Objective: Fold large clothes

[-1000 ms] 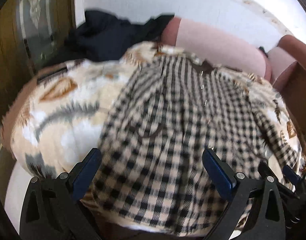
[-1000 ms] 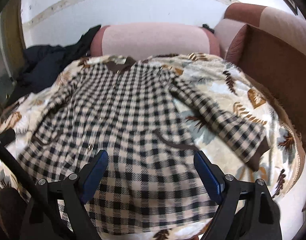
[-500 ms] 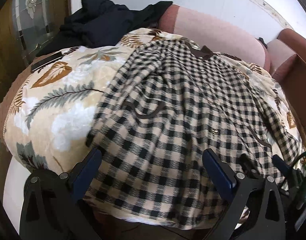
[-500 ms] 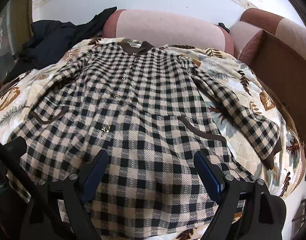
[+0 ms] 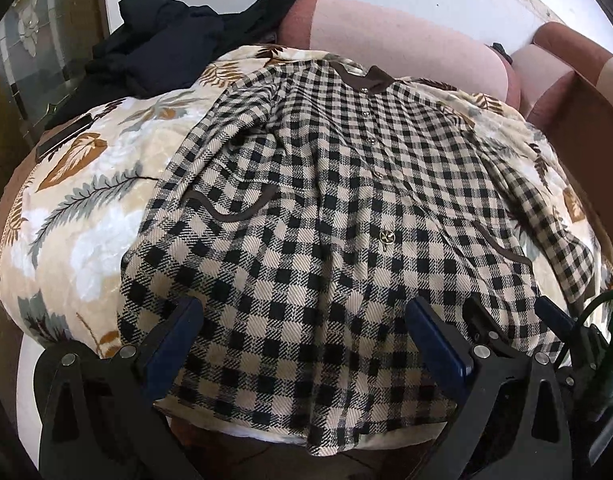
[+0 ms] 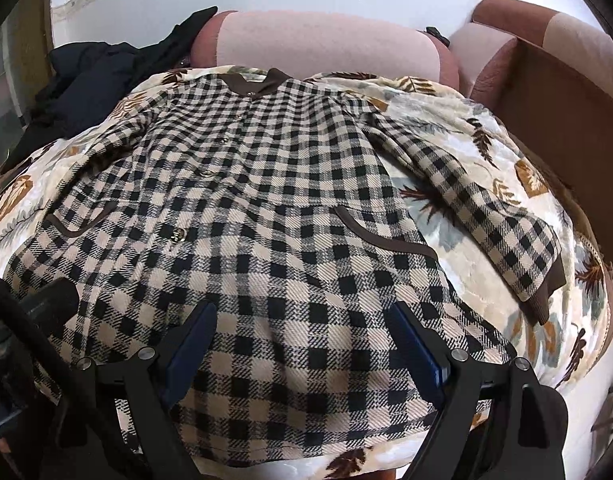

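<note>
A large beige-and-black checked coat [image 5: 346,208] with a brown collar lies spread face up, buttoned, on a leaf-patterned blanket [image 5: 86,200]. It fills the right wrist view [image 6: 266,220] too. Its right sleeve [image 6: 486,208] lies stretched out over the blanket. My left gripper [image 5: 302,332] is open and empty, low over the coat's hem. My right gripper [image 6: 302,336] is open and empty over the hem further right. The right gripper's fingers [image 5: 554,320] show at the left wrist view's lower right.
A pile of dark clothes [image 5: 178,48] lies at the back left. A pink sofa backrest [image 6: 326,40] runs behind the blanket [image 6: 466,128], and a brown armrest [image 6: 566,112] stands on the right. A dark phone-like object [image 5: 62,140] lies at the blanket's left edge.
Both grippers have come down and closer to the coat's hem, so the coat looks bigger in both views. Both stay open and empty.
</note>
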`<state>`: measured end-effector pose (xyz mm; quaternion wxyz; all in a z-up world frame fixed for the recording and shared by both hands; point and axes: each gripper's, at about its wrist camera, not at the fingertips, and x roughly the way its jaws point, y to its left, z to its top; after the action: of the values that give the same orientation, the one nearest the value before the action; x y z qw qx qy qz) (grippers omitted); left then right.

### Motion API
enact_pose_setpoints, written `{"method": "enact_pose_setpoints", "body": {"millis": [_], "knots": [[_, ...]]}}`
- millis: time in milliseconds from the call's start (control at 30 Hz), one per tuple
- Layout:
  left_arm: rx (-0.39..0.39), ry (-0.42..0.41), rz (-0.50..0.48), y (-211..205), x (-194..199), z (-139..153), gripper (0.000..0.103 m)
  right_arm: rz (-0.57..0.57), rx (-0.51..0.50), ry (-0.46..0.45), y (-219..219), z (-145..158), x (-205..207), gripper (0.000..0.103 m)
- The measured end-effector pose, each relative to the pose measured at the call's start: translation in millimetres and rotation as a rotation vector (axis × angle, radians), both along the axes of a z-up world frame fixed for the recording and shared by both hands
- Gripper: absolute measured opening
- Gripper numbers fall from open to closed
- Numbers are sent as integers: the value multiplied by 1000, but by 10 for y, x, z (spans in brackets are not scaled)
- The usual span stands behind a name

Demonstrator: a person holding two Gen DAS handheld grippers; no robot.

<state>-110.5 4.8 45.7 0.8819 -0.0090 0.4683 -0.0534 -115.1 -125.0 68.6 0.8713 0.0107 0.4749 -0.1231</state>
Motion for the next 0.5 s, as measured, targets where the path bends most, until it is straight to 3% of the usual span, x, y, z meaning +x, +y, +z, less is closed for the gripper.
{"method": "enact_pose_setpoints", "body": {"millis": [500], "knots": [[2,22,0,20,-6,-45,101,-7,18,15,4,-54,8,91]]}}
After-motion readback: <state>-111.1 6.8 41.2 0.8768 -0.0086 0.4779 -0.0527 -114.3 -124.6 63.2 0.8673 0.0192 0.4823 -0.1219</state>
